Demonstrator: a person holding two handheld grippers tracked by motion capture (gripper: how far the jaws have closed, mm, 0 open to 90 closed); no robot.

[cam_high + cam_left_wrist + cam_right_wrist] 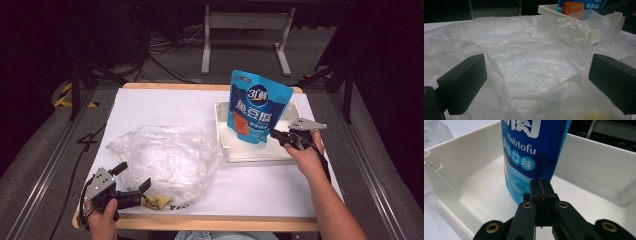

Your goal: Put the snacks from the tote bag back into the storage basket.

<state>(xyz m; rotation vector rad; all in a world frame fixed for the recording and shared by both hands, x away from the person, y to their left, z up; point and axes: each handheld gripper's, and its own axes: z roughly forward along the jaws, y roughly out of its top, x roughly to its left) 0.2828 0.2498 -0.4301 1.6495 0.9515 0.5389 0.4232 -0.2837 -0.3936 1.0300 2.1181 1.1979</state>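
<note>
Standing upright in the white tray (280,150), the blue snack pouch (256,107) has its long axis vertical, top seal up and printed face toward the person, with the right gripper (278,134) pinched together on its lower side edge. This looks like the lifting-out step; next, I judge, the pouch must travel left of the tray to the clear plastic bag (165,160). At the bag's near edge, far from the tray, the left gripper (134,179) waits with jaws wide apart and must still catch the film.

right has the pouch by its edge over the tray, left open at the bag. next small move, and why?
Probably close the left gripper on the clear plastic bag: its jaws stand wide apart with bag film between them, while the right gripper is pinching the blue pouch upright in the white tray. The bag likely needs holding before the pouch goes in.
</note>
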